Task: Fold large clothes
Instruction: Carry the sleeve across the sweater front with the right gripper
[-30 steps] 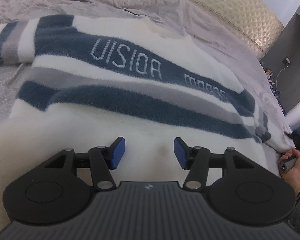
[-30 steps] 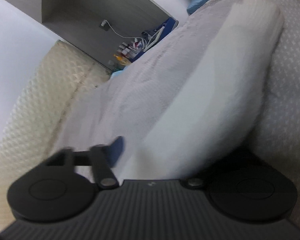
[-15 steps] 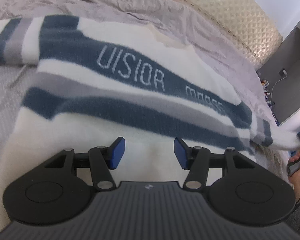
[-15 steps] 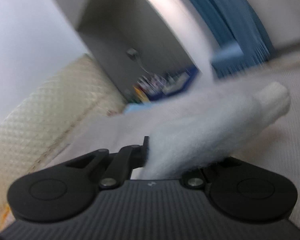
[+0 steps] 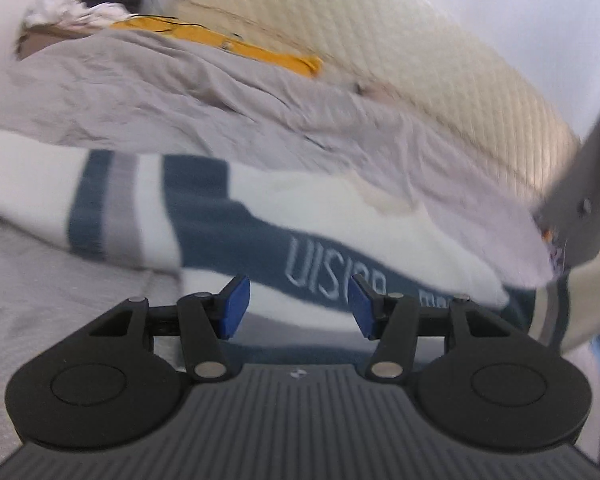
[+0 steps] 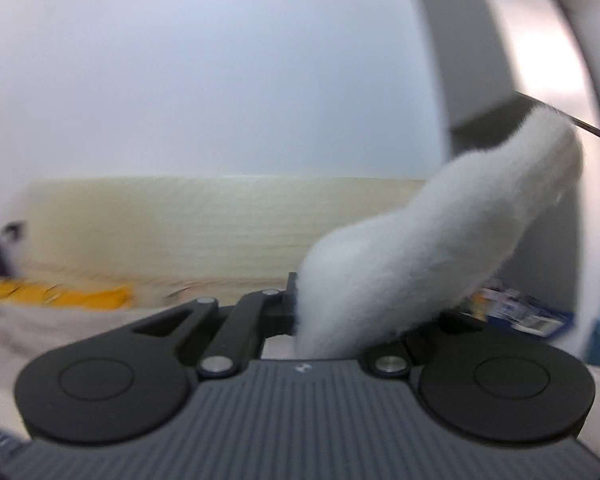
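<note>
A fluffy white sweater (image 5: 308, 200) with blue and grey stripes and pale lettering lies spread on the bed in the left wrist view. My left gripper (image 5: 298, 306) hovers over its chest, open, nothing between its blue pads (image 5: 234, 306). One striped sleeve (image 5: 556, 308) rises at the right edge. In the right wrist view my right gripper (image 6: 332, 312) is shut on the white end of that sleeve (image 6: 440, 232), which sticks up and right and hides the fingertips. The gripper points level toward the headboard.
A crumpled grey bedsheet (image 5: 180, 96) lies beyond the sweater, with a yellow cloth (image 5: 260, 50) and a quilted cream headboard (image 5: 420, 64) behind. A heap of dark and white things (image 5: 80, 8) sits at the far left. A grey cabinet (image 6: 480, 60) stands at the right.
My right gripper closed on the white sleeve end and lifted it off the bed, rolling until it points level. My left gripper rose and tilted up, staying open, so the headboard came into view.
</note>
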The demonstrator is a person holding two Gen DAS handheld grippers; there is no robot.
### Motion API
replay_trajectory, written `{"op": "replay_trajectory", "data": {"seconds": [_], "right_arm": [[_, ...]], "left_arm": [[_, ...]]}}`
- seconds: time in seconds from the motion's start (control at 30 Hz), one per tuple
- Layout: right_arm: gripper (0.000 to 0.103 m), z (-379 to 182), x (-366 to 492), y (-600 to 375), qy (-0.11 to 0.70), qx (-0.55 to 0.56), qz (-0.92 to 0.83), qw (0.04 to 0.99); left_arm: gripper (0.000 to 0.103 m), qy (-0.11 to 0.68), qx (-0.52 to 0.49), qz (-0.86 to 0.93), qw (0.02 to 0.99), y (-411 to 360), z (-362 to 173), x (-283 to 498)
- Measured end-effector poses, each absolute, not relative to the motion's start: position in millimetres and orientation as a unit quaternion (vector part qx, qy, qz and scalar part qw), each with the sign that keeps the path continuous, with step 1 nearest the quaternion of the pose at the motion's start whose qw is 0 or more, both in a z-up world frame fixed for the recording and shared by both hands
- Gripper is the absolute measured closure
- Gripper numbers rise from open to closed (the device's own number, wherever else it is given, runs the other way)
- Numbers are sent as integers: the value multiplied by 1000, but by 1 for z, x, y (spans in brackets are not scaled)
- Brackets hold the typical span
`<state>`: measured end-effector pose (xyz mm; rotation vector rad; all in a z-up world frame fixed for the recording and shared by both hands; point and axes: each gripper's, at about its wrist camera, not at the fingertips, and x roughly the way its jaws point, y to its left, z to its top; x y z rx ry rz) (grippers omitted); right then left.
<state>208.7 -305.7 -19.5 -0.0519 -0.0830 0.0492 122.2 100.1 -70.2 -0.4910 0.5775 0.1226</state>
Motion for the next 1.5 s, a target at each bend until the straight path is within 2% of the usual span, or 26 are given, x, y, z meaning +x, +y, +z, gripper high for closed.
{"op": "replay_trajectory", "data": {"seconds": [0.17, 0.33, 0.57, 0.77, 0.8, 0.83, 0.87, 0.9, 0.93, 1.1, 1.27, 1.5], "right_arm": [[92, -46, 184, -221, -15, -117, 116, 986], [92, -87, 161, -161, 42, -217, 196, 955], [90, -136, 160, -125, 157, -260, 249, 920], [86, -158, 144, -101, 191, -321, 255, 892], [80, -157, 139, -98, 192, -325, 261, 889], [66, -155, 135, -102, 196, -325, 272, 884], [57, -161, 130, -95, 199, -325, 282, 880], [40, -158, 121, -95, 199, -325, 295, 876], [28, -158, 109, -94, 197, -326, 309, 871], [26, -136, 80, -105, 220, -288, 355, 862], [26, -104, 79, -144, 253, -166, 340, 890], [27, -99, 119, -200, 297, 11, 229, 927]], "left_arm": [[43, 264, -302, 69, 914, 130, -69, 110], [43, 250, -322, 75, 910, 146, -67, 100], [43, 239, -333, 68, 910, 151, -64, 91], [43, 248, -330, 63, 909, 153, -69, 90], [43, 250, -331, 61, 908, 153, -70, 90], [43, 252, -333, 58, 907, 153, -70, 90], [43, 254, -334, 52, 906, 152, -71, 91], [43, 256, -333, 47, 906, 151, -71, 91], [43, 258, -331, 43, 907, 149, -71, 92], [43, 264, -308, 24, 914, 136, -68, 92], [43, 276, -268, 8, 923, 112, -64, 88], [43, 303, -191, -36, 933, 66, -67, 83]]}}
